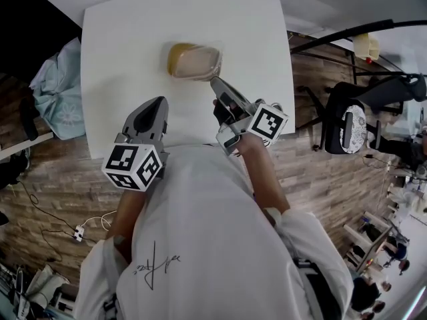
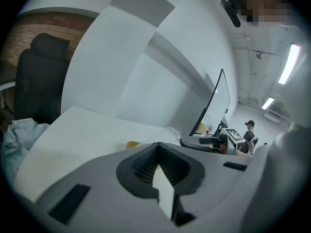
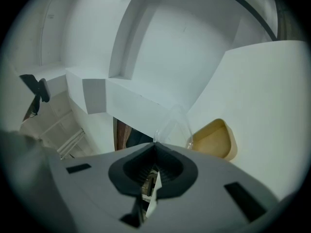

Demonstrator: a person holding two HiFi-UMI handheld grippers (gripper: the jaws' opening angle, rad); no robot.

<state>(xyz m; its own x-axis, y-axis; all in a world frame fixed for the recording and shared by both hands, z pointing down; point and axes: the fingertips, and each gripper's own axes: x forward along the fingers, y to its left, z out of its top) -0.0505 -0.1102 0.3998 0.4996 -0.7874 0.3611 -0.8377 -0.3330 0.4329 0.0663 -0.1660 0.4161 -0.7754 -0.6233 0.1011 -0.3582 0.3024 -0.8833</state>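
A tan tray [image 1: 193,60] with a clear plastic lid [image 3: 176,120] sits mid-table on the white table [image 1: 127,39]. My right gripper [image 1: 215,81] reaches its near right corner. In the right gripper view its jaws [image 3: 155,144] are closed at the tip, with the lid's clear edge rising straight out of them and the tan tray [image 3: 214,140] just to the right. My left gripper [image 1: 162,100] hovers over bare table, left of and nearer than the tray. Its jaws [image 2: 158,144] are shut with nothing between them, and a sliver of the tray [image 2: 132,144] shows beyond.
A pale teal cloth bundle [image 1: 60,89] lies off the table's left edge. A black chair [image 1: 347,122] stands on the wood floor to the right. Cables and a plug [image 1: 79,232] lie on the floor at lower left. A person [image 2: 250,132] stands far off.
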